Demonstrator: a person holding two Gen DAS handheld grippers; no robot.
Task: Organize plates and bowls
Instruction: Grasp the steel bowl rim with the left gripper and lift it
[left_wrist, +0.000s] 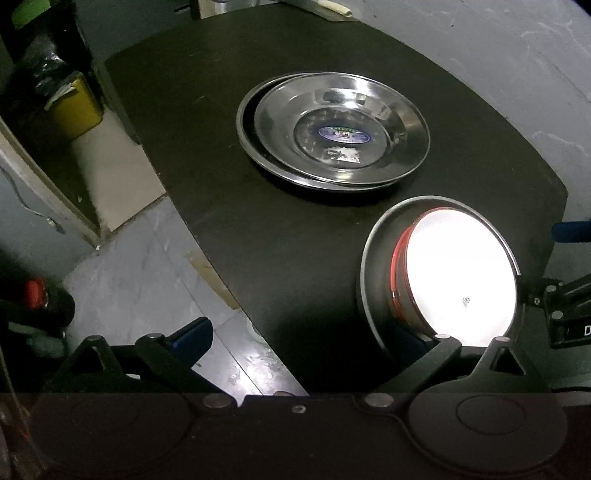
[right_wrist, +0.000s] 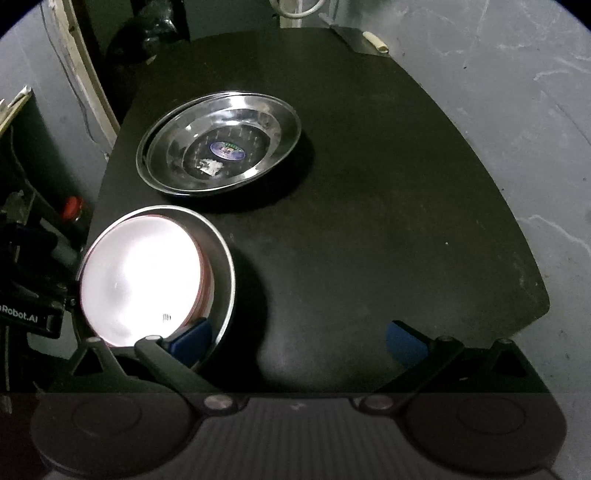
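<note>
2 stacked steel plates (left_wrist: 332, 133), white bowl (left_wrist: 458, 277) in steel bowl (left_wrist: 373, 280), both tools gaping

table's (right_wrist: 369, 206) right half lies open; steel plates (right_wrist: 221, 147) and bowls (right_wrist: 155, 280) crowd left.

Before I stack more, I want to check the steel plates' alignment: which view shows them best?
The left wrist view: the steel plates sit central, the top one visibly offset right on the lower. The right wrist view shows them smaller, off to the left.
</note>
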